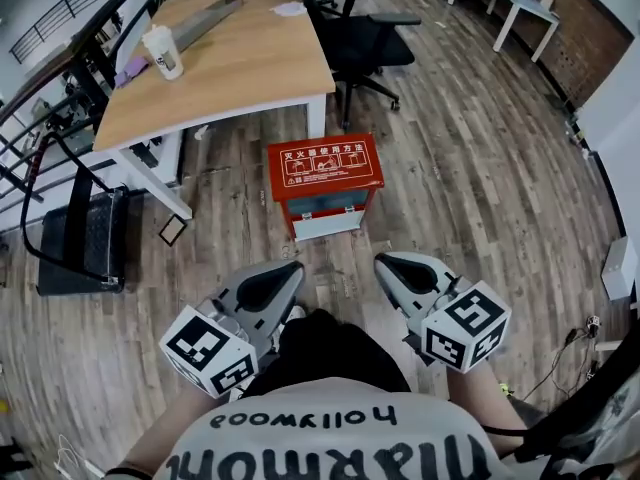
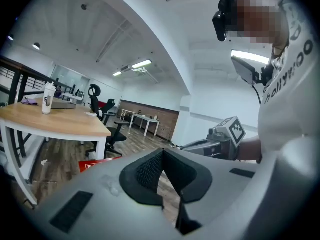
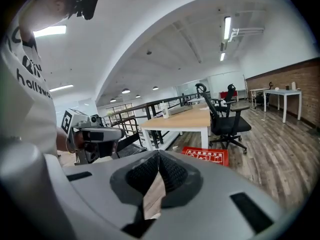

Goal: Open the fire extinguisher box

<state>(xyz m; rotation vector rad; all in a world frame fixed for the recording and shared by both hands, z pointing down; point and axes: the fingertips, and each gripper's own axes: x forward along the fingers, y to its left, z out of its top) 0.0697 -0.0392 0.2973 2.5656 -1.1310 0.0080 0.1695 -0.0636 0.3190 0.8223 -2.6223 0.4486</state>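
- Facing the closed fire extinguisher box (image 1: 325,171) on the floor (image 1: 470,158), left claw (image 1: 292,270) and right claw (image 1: 386,261) hang clenched, empty.
- Likely lining up for its door.

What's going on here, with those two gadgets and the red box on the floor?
A person stands over a red fire extinguisher box that sits on the wooden floor beside a desk, holding a two-jaw gripper in each hand. The left gripper and the right gripper both point towards the box but are short of it and touch nothing. Both have their jaws closed with nothing between them. The box looks closed, so opening it has not begun.
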